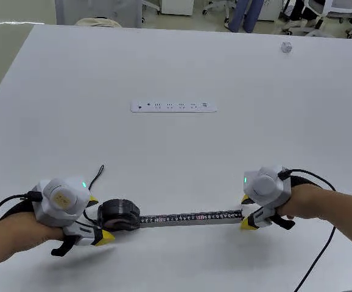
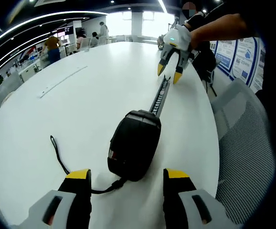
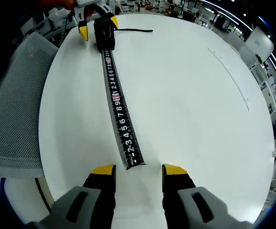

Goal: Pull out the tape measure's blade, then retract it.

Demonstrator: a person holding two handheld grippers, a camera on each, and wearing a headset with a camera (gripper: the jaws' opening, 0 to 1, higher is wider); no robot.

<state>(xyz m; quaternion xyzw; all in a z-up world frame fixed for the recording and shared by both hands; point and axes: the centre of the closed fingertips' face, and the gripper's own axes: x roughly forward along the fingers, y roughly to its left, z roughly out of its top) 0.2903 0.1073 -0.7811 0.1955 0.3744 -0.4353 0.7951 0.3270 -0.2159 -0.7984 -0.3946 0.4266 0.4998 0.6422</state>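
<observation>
Tape measure case (image 1: 119,214), black, sits on the white bench (image 1: 176,146) close to its near edge, toward the near-left corner. The blade (image 1: 191,216) is out of the case and lies flat on the bench, running along the near edge toward the right with its printed digits face up.

Left gripper (image 1: 100,218): I read the jaws as spread wide. In the left gripper view the case (image 2: 134,143) lies between and just ahead of the yellow tips of that gripper (image 2: 127,174), with a gap on both sides, so nothing is clamped. A black wrist strap (image 2: 57,152) trails from the case across the bench on the left of that view.

Right gripper (image 1: 246,212): jaws also apart, holding nothing. In the right gripper view the free end of the blade (image 3: 119,109) stops just short of this gripper (image 3: 138,169), in line with the gap between the tips and not pinched. The case (image 3: 104,33) shows at the far end of the blade there.

The right gripper (image 2: 169,74) shows in the left gripper view over the blade's far end.

A white power strip (image 1: 173,106) lies mid-bench, well apart from the tape. A small crumpled object (image 1: 286,47) is near the far-right edge; I cannot tell what it is. A grey mesh chair (image 2: 245,143) stands beside the near edge.
</observation>
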